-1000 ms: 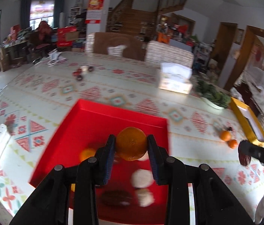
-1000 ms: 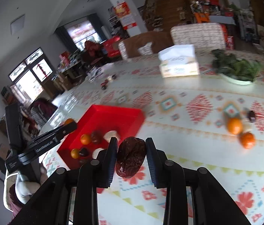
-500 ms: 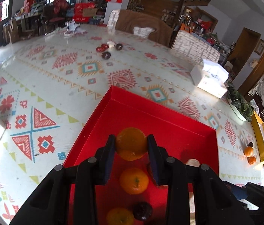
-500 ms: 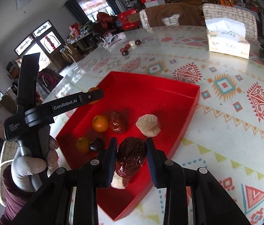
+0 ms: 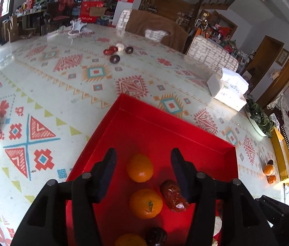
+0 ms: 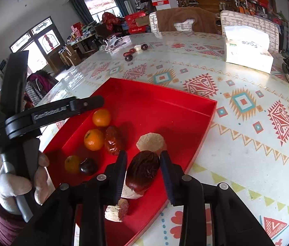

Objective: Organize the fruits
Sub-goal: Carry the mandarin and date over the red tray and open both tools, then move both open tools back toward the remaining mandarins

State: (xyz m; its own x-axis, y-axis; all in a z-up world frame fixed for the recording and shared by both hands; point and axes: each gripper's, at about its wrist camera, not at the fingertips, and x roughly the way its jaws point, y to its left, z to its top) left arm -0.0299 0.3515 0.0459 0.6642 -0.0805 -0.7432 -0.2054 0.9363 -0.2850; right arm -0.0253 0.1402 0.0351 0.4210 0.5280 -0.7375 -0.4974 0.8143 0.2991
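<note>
A red tray [image 5: 165,127] [image 6: 165,96] lies on the patterned table. My left gripper [image 5: 143,165] is open above it; an orange [image 5: 139,167] [image 6: 101,117] lies in the tray between its fingers. Behind it lie a second orange [image 5: 145,203] [image 6: 94,139], a glossy red date [image 5: 173,194] [image 6: 112,140], a third orange [image 6: 72,164] and a dark plum [image 6: 87,166]. My right gripper [image 6: 143,171] stands over the tray's near side with its jaws slightly apart around a dark red date [image 6: 143,171], over pale pieces [image 6: 150,142].
Two oranges [image 5: 269,173] lie by a yellow tray [image 5: 281,153] at the far right. A tissue box [image 6: 249,51] [image 5: 228,92], a plate of greens [image 5: 259,119] and small dark fruits [image 5: 117,51] [image 6: 134,52] lie further back. Chairs stand behind the table.
My left gripper opened and let its orange down into the tray. My right gripper's jaws opened slightly around the dark date, which sits lower over the tray.
</note>
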